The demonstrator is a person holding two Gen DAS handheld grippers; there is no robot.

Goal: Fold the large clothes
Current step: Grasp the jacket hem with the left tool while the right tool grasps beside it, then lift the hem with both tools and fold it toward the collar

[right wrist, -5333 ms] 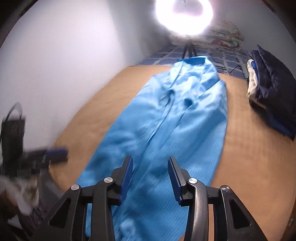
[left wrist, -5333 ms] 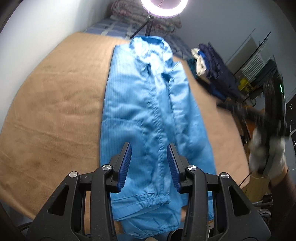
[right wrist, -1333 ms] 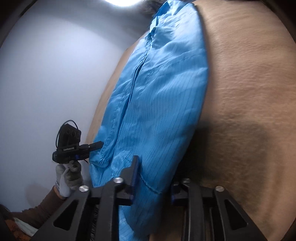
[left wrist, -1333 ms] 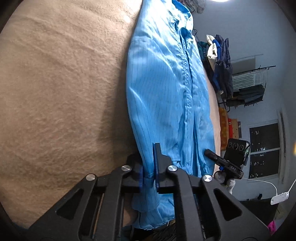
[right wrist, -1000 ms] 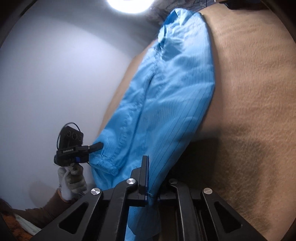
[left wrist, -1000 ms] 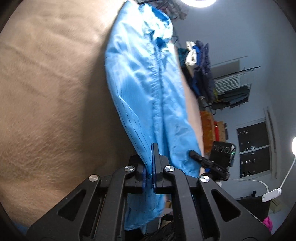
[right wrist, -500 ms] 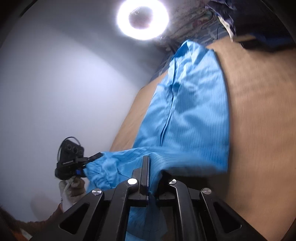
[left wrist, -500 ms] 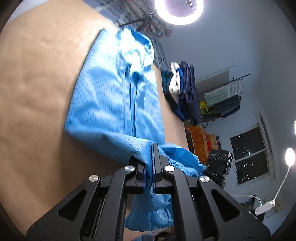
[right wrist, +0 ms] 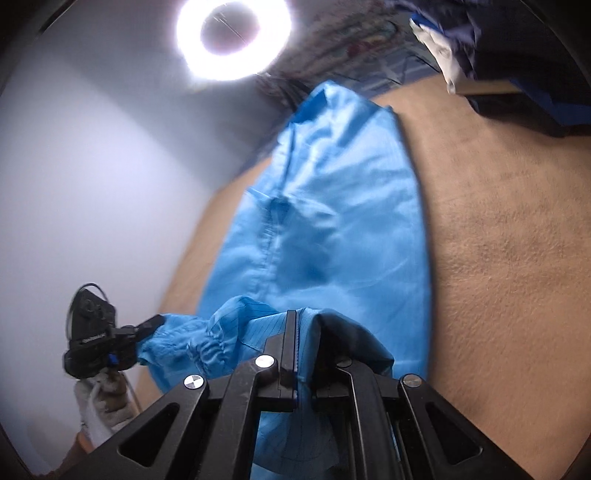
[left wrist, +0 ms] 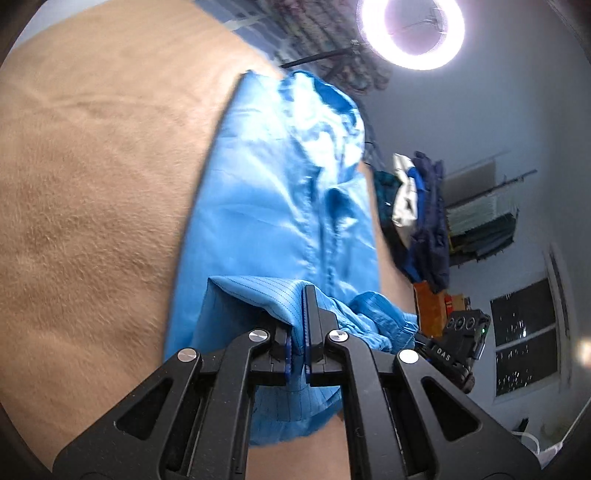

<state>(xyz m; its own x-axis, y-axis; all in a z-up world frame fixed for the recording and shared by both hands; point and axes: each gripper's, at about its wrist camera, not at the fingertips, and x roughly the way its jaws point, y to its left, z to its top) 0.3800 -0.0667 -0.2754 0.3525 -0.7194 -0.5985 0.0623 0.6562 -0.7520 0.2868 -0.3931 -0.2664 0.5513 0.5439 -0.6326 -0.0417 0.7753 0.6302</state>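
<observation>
Bedroom: blanketed bed (left wrist: 92, 177), clothes pile (left wrist: 424, 206).

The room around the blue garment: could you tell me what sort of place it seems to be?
Probably a bedroom or living space set up for recording: a brown blanket serves as the folding surface, a ring light shines at its far end, and clothes are piled beside it.

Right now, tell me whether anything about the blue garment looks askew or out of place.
Nothing stands out. The blue garment lies lengthwise on the tan blanket, its near end lifted and bunched only because both tongs, left and right, are shut on it mid-fold.
</observation>
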